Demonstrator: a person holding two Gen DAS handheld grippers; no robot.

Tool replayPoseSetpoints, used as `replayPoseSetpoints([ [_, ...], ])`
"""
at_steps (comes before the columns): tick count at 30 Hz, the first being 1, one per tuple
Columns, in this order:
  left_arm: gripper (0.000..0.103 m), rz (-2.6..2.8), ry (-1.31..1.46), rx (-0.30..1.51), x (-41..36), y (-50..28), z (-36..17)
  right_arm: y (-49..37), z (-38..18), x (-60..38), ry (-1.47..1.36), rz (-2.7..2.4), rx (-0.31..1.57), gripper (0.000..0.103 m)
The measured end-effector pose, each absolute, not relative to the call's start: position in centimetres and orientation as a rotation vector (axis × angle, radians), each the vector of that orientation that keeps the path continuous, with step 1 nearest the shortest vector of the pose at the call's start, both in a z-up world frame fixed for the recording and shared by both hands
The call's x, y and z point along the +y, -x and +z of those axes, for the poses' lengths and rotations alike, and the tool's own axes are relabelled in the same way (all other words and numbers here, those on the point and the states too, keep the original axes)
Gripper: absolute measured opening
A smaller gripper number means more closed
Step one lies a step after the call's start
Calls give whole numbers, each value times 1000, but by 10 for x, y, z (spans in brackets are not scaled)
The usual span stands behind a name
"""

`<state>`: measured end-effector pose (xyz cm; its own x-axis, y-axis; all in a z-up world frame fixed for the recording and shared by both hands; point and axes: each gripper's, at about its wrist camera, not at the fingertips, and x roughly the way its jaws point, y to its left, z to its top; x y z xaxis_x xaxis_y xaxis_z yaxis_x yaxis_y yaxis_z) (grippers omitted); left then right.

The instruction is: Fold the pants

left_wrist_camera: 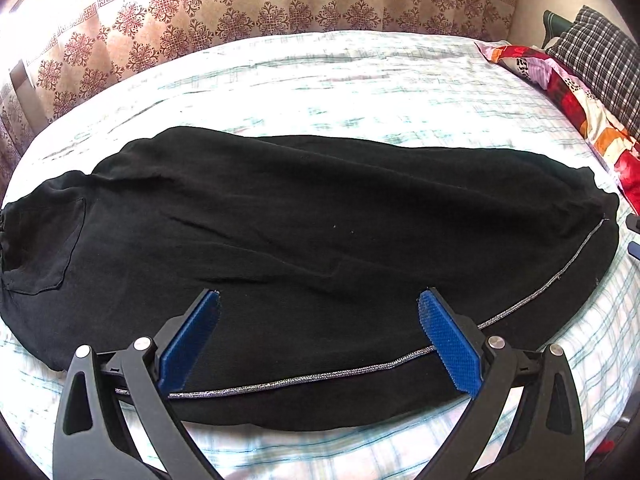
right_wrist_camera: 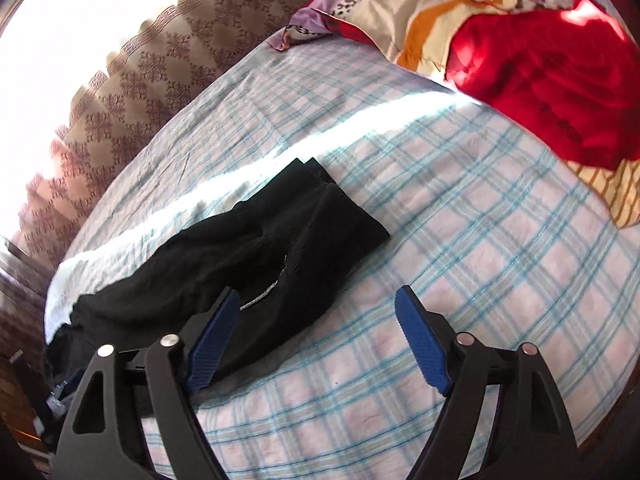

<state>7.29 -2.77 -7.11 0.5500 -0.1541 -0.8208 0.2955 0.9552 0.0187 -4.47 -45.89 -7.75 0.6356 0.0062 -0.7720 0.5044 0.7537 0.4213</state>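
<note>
One black pants (left_wrist_camera: 304, 216), two empty grippers

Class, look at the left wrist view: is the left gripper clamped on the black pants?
No: the left gripper hangs wide open above the black pants, its blue pads pinching no fabric.

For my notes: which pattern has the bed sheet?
Pale sheet with light blue checks, clearest in right wrist view.

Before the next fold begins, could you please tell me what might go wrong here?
1. The black pants are wrinkled across the middle; folding now may lock creases in.
2. Both tools are open and hold nothing: the right tool stands off the pants' end, so a grab might catch the checked sheet instead.
3. The left tool may pinch only one layer.
</note>
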Motion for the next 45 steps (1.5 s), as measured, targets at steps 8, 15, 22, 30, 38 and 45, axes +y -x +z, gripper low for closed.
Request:
replayPoseSetpoints([
  [8, 101, -267, -172, 947, -35, -69, -67, 19, -102, -459, -716, -297, 898, 60],
  [15, 101, -281, -177, 951, -39, -71, -66, 10, -106, -457, -715, -309, 881, 60],
  [22, 101, -294, -168, 980, -42, -73, -73, 7, -108, -460, -692, -328, 874, 40],
  [30, 101, -315, -111, 1019, -42, -80, -72, 8, -76, -439, -554, -289, 793, 23],
  [38, 101, -373, -39, 1036, -52, -90, -61, 5, -25, -381, -283, -221, 689, 21],
  [45, 101, -447, 138, 1101, -56, -111, -56, 2, -7, -314, -109, -82, 654, 20],
])
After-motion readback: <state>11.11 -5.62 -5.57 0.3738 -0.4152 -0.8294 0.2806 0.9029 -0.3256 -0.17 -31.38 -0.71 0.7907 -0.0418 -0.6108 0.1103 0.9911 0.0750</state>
